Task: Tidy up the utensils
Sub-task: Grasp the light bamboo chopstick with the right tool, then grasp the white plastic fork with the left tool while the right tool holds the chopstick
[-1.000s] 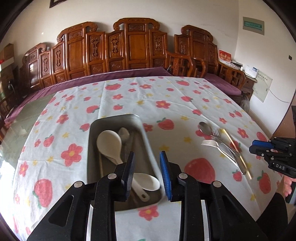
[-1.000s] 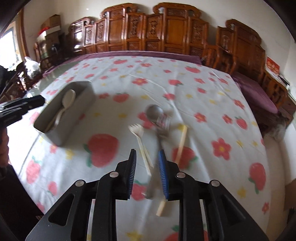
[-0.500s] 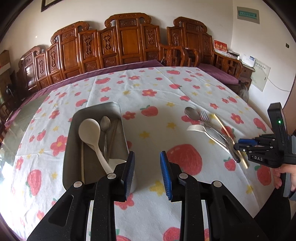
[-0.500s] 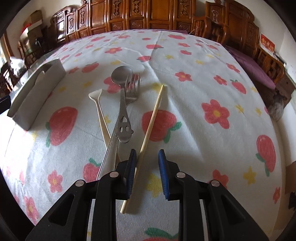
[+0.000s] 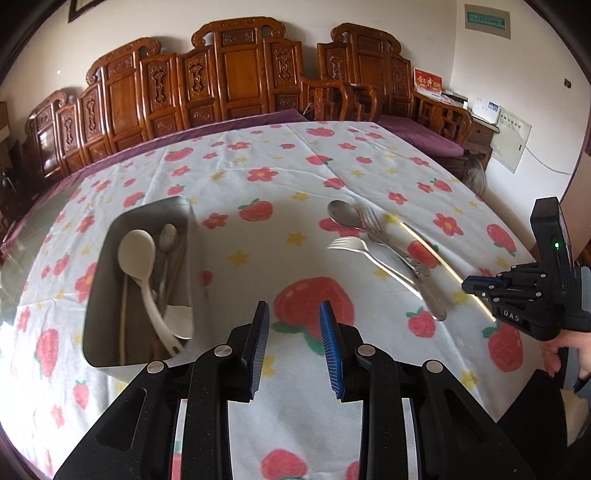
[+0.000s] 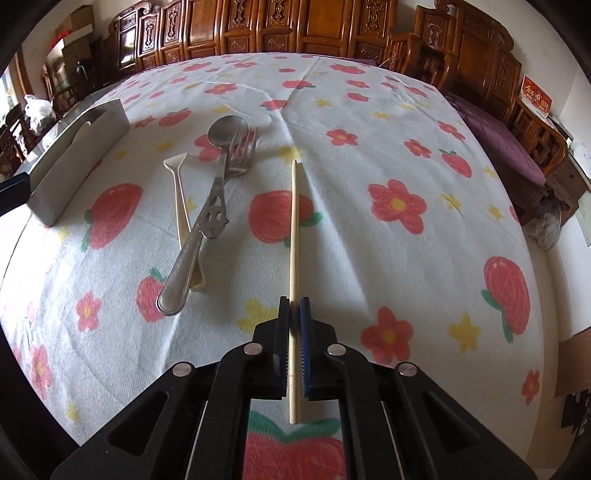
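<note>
Pinching a wooden chopstick (image 6: 294, 236) near its near end, right gripper (image 6: 294, 314), jaws just closed flat on the stick so that no gap shows beside it; far tip of the stick still down on the strawberry-print tablecloth (image 6: 369, 122), pointing away toward the carved wooden chairs (image 6: 280, 26). Seen from the left side, same stick (image 5: 428, 243) as a pale blurred line running up to the right gripper (image 5: 466, 287), with a hand (image 5: 569, 350) wrapped round its grip below.

Lying left of the stick, well apart from it: metal fork (image 6: 236, 162), metal spoon (image 6: 225, 130) with a cut-out handle crossing over it, and a cream plastic fork (image 6: 181, 199) partly under both. All three touching in one loose pile, handles toward the camera.

Hanging over bare cloth, left gripper (image 5: 294, 315), jaws partly open, blue pads (image 5: 330, 343) parted with nothing between them, only a printed strawberry below. Just to its left, metal tray (image 5: 110, 266) sitting on the cloth, already holding a white ladle (image 5: 136, 254), a small metal spoon (image 5: 168, 236), a second white spoon bowl at the near end and what looks like a thin stick or two along its floor. From the right side, tray (image 6: 77, 162) visible only as a plain outer wall at the far left
</note>
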{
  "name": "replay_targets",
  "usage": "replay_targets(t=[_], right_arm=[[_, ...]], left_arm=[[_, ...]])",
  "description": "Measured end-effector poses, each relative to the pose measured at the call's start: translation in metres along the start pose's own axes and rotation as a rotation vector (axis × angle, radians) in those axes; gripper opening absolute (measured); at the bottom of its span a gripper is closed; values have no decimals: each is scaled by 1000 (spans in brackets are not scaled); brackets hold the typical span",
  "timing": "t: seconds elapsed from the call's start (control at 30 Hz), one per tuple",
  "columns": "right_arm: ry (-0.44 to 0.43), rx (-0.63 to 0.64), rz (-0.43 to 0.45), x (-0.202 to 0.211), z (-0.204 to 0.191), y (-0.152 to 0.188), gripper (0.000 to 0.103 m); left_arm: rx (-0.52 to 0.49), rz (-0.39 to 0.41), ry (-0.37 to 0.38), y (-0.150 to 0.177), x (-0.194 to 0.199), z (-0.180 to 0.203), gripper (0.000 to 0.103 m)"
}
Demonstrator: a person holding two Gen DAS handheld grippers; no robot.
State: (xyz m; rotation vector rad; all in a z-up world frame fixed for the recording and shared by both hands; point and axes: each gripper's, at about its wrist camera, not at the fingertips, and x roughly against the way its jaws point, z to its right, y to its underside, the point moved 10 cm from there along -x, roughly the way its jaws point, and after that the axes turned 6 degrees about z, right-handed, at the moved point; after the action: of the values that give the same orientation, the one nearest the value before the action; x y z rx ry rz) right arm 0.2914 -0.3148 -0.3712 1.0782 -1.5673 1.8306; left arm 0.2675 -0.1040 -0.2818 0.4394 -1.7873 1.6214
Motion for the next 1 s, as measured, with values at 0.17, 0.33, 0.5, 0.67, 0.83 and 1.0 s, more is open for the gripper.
replay_targets(t=[0.17,0.33,0.5,0.67,0.83,1.0], right_arm=[[1,19,0,0,4,1,6],[-17,3,2,0,7,0,6],[-30,-6,9,0,8,0,6],[-36,-1,26,-1,8,-1,6],[-58,-30,27,-1,9,-2,6],[-67,-44,31,-1,9,-3,6]], left_arm=[[-43,-24,2,-5,-17,27,26],[-49,-38,25,-13,-38,53,26],[14,-87,54,-12,-65,67,27],[40,-111,44,-14,-86,70,26],[77,-137,58,-17,-103,74,26],[122,-181,103,-10,-118,82,27]])
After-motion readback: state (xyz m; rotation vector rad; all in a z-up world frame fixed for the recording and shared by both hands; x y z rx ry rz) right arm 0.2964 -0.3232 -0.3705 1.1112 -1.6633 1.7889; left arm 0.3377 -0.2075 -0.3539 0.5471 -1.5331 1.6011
